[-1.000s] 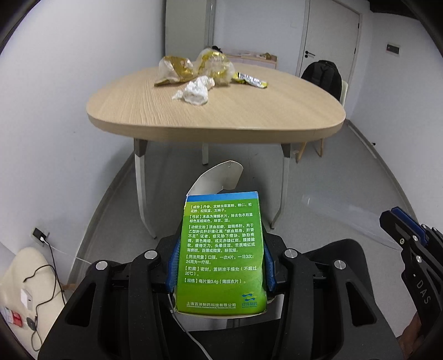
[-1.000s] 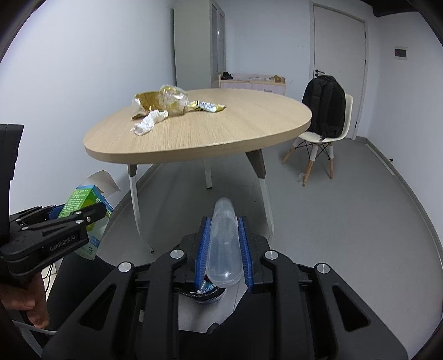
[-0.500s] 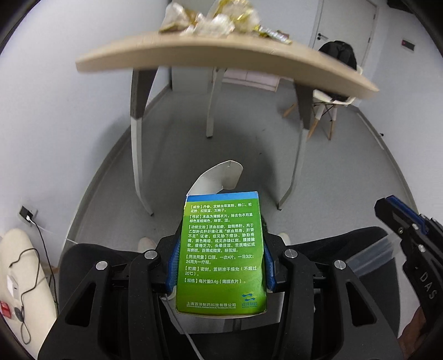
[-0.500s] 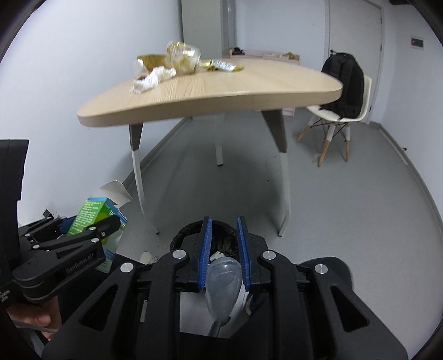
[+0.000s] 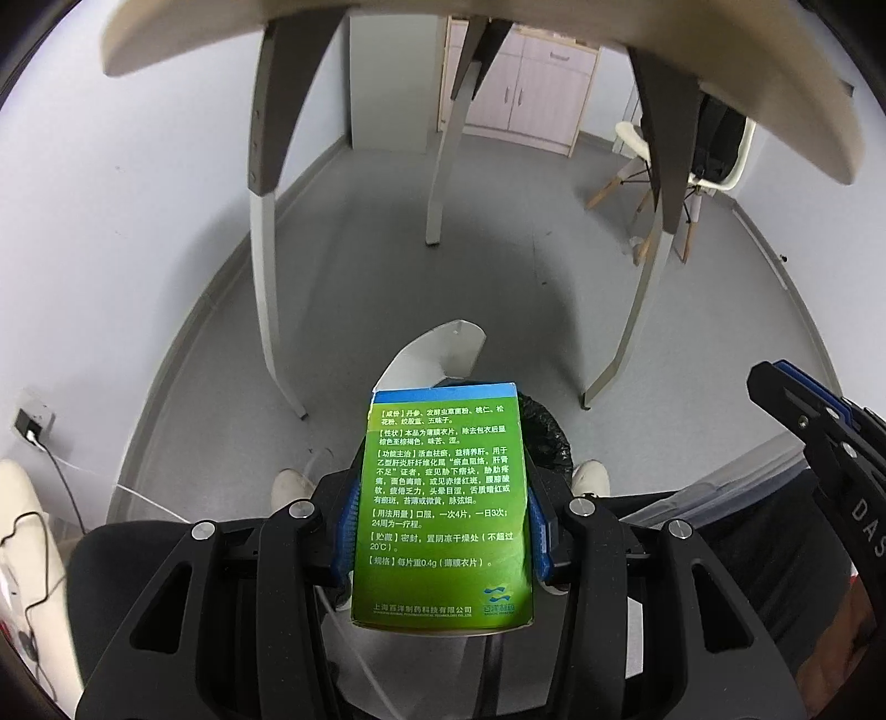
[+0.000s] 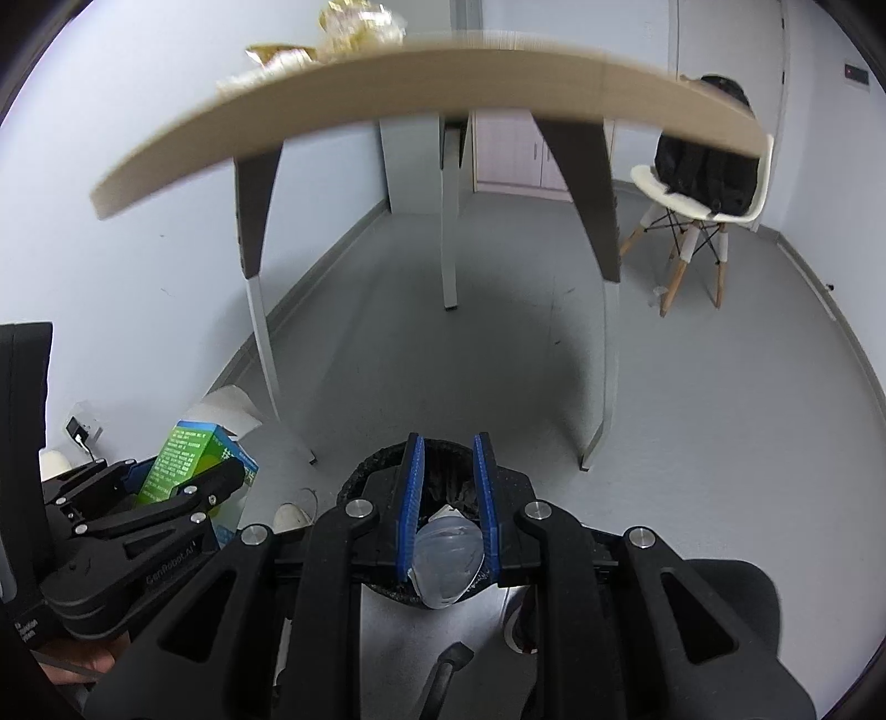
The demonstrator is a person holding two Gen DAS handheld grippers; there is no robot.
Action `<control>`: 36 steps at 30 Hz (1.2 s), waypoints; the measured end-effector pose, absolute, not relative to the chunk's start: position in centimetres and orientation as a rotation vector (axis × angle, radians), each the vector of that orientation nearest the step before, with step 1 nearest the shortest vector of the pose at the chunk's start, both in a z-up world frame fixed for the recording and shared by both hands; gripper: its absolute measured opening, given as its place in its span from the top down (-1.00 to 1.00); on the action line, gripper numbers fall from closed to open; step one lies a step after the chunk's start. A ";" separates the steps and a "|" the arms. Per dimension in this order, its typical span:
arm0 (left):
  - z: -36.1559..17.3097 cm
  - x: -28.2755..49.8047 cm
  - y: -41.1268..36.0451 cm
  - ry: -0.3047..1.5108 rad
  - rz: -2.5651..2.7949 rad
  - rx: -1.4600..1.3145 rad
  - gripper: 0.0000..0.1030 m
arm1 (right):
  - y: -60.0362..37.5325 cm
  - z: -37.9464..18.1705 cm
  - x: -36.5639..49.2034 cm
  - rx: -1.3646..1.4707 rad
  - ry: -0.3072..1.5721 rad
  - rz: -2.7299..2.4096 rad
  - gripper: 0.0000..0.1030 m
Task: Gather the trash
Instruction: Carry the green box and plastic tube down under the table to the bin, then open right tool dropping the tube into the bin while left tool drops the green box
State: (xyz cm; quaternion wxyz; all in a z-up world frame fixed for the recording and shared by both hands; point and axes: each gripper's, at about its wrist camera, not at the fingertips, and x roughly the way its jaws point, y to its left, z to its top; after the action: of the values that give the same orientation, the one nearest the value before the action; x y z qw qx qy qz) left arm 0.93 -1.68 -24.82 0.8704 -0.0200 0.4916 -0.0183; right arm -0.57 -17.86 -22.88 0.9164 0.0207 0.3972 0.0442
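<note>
Right tongs (image 6: 447, 487) are clamped on a squashed clear plastic bottle (image 6: 446, 559), blue pads pressed into its sides, and the black-lined trash bin (image 6: 382, 465) sits directly below and just ahead of the tips. The bottle's long axis looks to run back along the fingers, so it's basically pointing into the bin mouth. I'd say this hand is the one lined up for the drop.

Left tongs (image 5: 440, 523) are about half spread, but only because they're pinching a green medicine box (image 5: 440, 498) across its width. The box stands lengthwise along the fingers, with its open white flap (image 5: 437, 354) sticking out front. A dark sliver of the bin peeks out behind the box, so the bin is below this hand too. In the right wrist view, though, the box hangs off to the left of the rim, beside it and not over it.

More trash is left on the bench (image 6: 387, 77): crinkly wrappers (image 6: 354, 19) near the far edge.

My guess is bottle first, then the box needs a nudge inward.
</note>
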 end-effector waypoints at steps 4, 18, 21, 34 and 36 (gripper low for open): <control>-27.0 2.7 -1.8 1.054 -0.042 -0.029 0.12 | -17.6 -24.9 1.7 0.045 0.843 0.088 0.66; -32.3 5.9 -1.8 1.117 -0.039 -0.029 0.12 | -16.6 -30.4 7.5 0.050 0.932 0.108 0.66; -33.3 6.7 -1.4 1.126 -0.042 -0.026 0.11 | -16.4 -31.7 8.7 0.046 0.956 0.110 0.66; -34.6 7.2 0.4 1.157 -0.019 -0.053 0.11 | -14.5 -34.5 11.0 0.036 1.007 0.125 0.58; -34.8 7.2 0.5 1.162 -0.018 -0.063 0.11 | -14.3 -34.3 11.0 0.028 1.001 0.124 0.35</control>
State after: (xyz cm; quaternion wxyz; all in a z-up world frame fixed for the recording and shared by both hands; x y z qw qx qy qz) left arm 7.25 0.52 -34.83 0.8354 -0.0296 0.5488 -0.0086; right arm 10.97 -14.33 -34.34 0.8754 0.0136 0.4796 0.0595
